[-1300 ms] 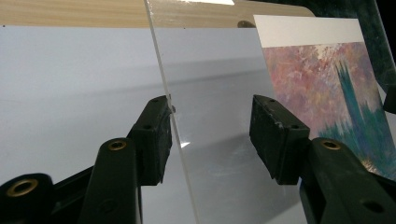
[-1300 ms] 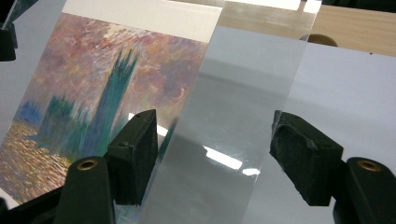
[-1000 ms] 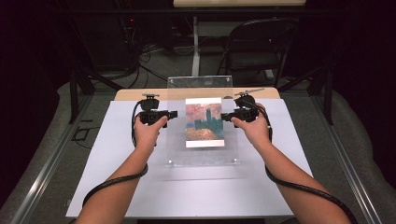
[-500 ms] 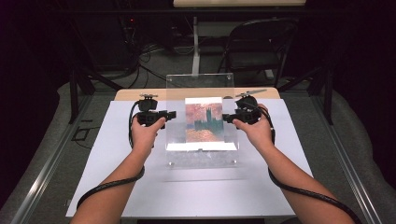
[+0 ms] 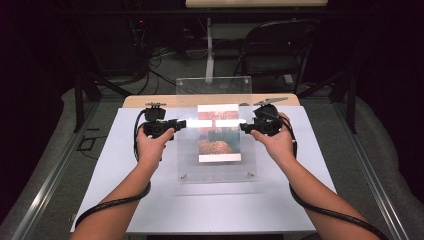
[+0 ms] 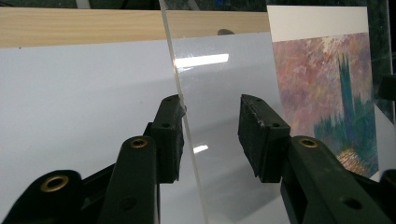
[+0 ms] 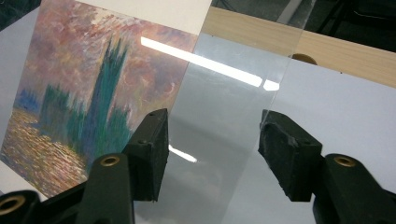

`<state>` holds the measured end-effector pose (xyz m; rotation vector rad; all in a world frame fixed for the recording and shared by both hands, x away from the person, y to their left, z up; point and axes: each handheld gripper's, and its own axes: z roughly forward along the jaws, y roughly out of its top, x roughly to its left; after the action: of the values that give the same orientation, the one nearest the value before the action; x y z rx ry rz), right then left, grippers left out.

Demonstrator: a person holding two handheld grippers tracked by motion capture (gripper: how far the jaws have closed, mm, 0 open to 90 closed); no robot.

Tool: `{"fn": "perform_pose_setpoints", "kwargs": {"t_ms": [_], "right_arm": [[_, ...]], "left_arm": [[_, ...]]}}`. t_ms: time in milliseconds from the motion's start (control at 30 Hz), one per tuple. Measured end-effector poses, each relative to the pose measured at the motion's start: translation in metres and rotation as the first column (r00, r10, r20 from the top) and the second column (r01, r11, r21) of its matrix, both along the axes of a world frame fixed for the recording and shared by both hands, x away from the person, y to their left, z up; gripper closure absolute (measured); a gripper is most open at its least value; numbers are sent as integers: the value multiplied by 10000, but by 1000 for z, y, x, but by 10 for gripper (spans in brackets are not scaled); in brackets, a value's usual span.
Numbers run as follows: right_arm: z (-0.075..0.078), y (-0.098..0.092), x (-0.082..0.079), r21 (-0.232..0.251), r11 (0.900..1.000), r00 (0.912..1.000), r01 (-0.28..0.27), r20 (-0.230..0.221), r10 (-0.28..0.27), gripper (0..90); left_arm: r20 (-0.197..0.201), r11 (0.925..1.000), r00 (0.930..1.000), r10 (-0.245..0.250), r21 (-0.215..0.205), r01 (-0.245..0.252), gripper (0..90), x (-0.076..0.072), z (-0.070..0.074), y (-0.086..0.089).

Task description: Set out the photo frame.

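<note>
Clear sheet [image 5: 216,145] over the middle of the white tabletop [image 5: 110,175], a painted print [image 5: 218,134] behind or under it. Sheet tilted, far edge raised, near edge low by the tabletop.

Left tongs [image 5: 175,123] at the sheet's left edge, right tongs [image 5: 245,126] at its right edge, both up near the far half. One hand [image 5: 151,145] on the left tool, the other hand [image 5: 276,142] on the right.

Left gripper view: sheet's edge [image 6: 187,140] runs between the two jaws, lying close against the left pad [image 6: 170,135]; whether it touches, I cannot tell. The other pad [image 6: 257,135] stands well off the sheet. Jaws have just been closing; not clamped.

Right gripper view: sheet's edge [image 7: 261,135] lies just beside the right pad [image 7: 287,149], contact unclear; left pad [image 7: 152,149] sits apart, over the clear margin beside the print [image 7: 88,107]. These jaws too have just been closing, a wide gap left, sheet between them, no squeeze seen.

Second clear panel [image 5: 212,85] stands upright at the far end, past a wooden strip [image 5: 150,100].
</note>
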<state>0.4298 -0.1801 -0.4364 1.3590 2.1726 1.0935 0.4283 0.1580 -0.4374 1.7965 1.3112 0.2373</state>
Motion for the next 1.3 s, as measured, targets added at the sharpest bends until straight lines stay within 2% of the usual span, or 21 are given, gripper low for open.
{"fn": "perform_pose_setpoints", "kwargs": {"t_ms": [133, 267, 533, 700, 967, 1300], "right_arm": [[3, -3, -8, 113, 9999, 9999, 36, 134, -37, 476], [6, -5, -15, 180, 9998, 9995, 25, 328, -31, 502], [9, -8, -27, 324, 9995, 9985, 36, 536, -53, 545], [11, -12, -35, 365, 9992, 9969, -191, 775, 162, 580], [13, -21, -44, 817, 9955, 9954, -477, 872, 406, 642], [16, -23, -59, 710, 9953, 9922, -653, 1109, 571, 673]], "left_arm": [[127, 10000, 9999, -90, -25, 91, 624, -7, 3, 2], [245, 9996, 9997, -61, -265, 68, 649, -13, 4, 4], [472, 9994, 9986, -251, -231, 262, 672, -25, 8, 7], [697, 9983, 9968, -394, -396, 423, 696, -34, 10, 11], [979, 9968, 9930, -668, -363, 706, 715, -44, 11, 14], [1235, 9957, 9887, -848, -268, 888, 737, -59, 14, 16]]}}
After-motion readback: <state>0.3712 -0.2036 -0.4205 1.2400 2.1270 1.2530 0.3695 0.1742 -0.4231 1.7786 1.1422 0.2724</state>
